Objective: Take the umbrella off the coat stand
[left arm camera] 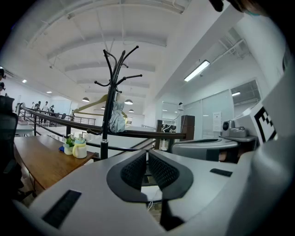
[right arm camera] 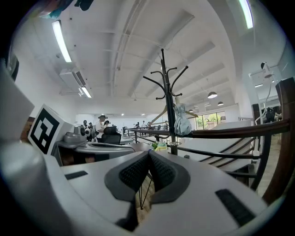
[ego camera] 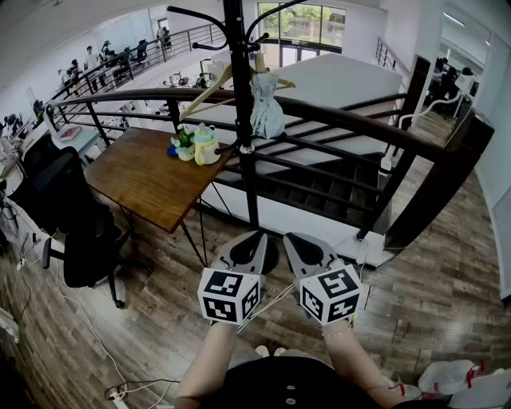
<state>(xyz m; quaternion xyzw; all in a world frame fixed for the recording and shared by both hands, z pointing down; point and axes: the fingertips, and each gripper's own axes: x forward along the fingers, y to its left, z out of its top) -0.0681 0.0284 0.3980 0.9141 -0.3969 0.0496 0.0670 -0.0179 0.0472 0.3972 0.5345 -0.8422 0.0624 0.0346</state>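
Both the left gripper (ego camera: pixel 254 238) and the right gripper (ego camera: pixel 294 240) are seen fully closed, nothing held. The umbrella (ego camera: pixel 266 112) is hung high on the coat stand (ego camera: pixel 237 72).

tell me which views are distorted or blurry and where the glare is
Head view: heavy fisheye bends the railing, windows bright. Left gripper view: dark round corners, left gripper up close soft, coat stand sharp. Right gripper view: ceiling light glares, umbrella clear.
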